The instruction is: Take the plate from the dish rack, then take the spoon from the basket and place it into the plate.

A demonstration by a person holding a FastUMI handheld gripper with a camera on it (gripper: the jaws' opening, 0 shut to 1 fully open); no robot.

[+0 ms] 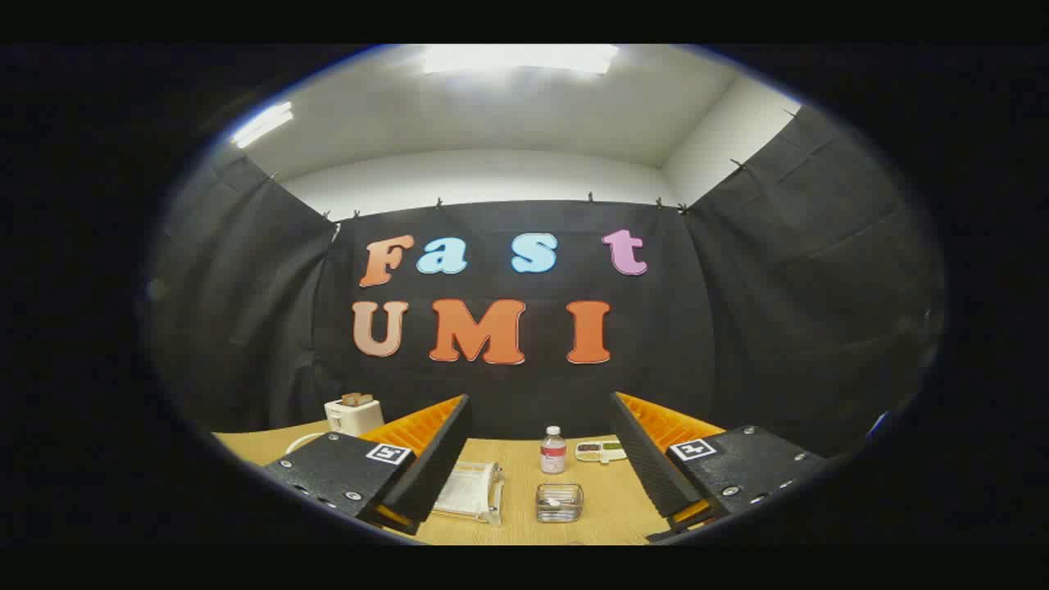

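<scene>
My gripper (541, 459) is held level above the near edge of the counter (610, 508), its fingers spread wide and holding nothing. Taking the small water bottle (553, 450) as landmark: it stands upright on the counter beyond the fingers, roughly centred in the gap between them. Nearer to me than the bottle, and just in front of it, sits a small clear basket (559, 502) with something pale lying in it, which I judge to be the spoon, though it is too small to confirm. To the left of the bottle, close against my left finger, lies the dish rack (474, 490), a clear frame carrying a pale flat item that I take for the plate; its edge cannot be resolved. To the right of the bottle and slightly behind it lies a small tray with dark and light patches (600, 450). Far left of the bottle stands a white toaster (354, 415). Assessment: the first step has not begun. The next move calls for lowering and swinging left of the bottle, aligning the open fingers across the plate's rim before closing.
</scene>
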